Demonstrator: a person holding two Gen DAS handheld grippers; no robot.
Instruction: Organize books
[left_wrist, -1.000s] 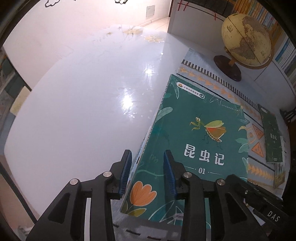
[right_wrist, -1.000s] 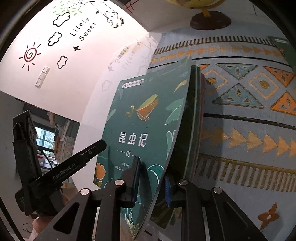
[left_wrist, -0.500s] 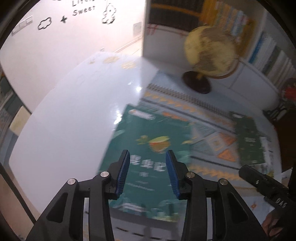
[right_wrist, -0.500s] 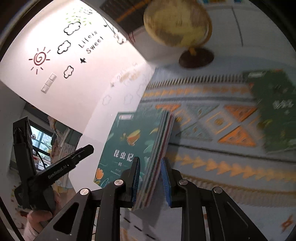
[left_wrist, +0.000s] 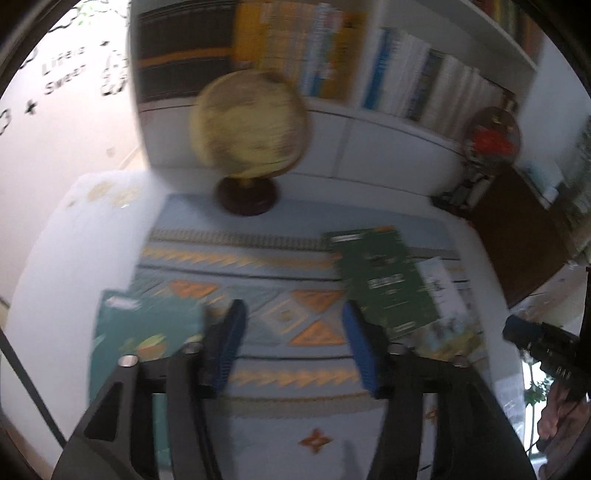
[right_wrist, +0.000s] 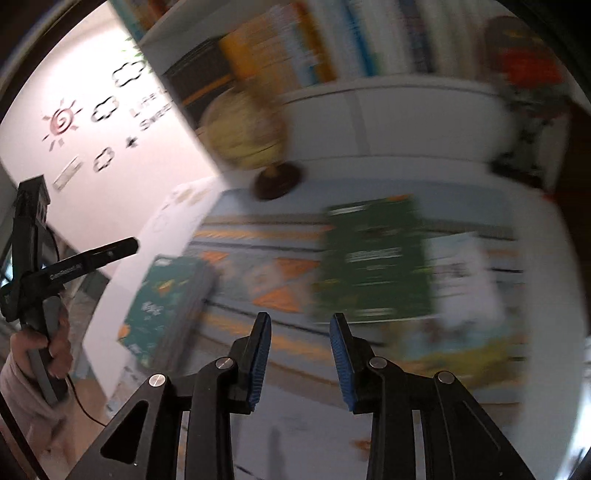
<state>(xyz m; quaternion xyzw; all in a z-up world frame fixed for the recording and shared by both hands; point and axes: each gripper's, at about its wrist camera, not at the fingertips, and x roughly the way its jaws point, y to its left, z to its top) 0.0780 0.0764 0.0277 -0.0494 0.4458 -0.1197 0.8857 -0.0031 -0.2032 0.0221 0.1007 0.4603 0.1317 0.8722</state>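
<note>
Both views are smeared by motion blur, so fine detail is lost. The left hand-held gripper (left_wrist: 291, 345) is empty: its blue-padded jaws stand well apart and are opening, with only the patterned rug (left_wrist: 258, 376) showing between them. The right hand-held gripper (right_wrist: 300, 360) is likewise empty, its jaws parted more narrowly and also opening, nothing between the pads.

The things lie on a rug with orange triangles and diamonds, spread over a glossy white surface; whether that is a floor or a low platform I cannot tell. The teal insect book (left_wrist: 147, 325) lies flat at the rug's left edge, partly overhanging onto the white surface, cover up. From the right wrist view it reads as the top of a small stack of thin books (right_wrist: 162, 306), page edges facing the rug's middle. The dark green book (left_wrist: 384, 280) lies flat toward the rug's right side, overlapping a pale, white-covered book (left_wrist: 439, 291) beneath it on its right. The two green books are well apart, with bare rug between.

A yellowish globe (left_wrist: 251, 125) on a dark round base stands at the rug's far edge, in front of a white bookcase (left_wrist: 369, 144) filled with upright books. A red and dark ornament (left_wrist: 491, 136) stands near the far right. A person's hand (right_wrist: 55, 343) grips the left tool's handle at the left of the right wrist view.
</note>
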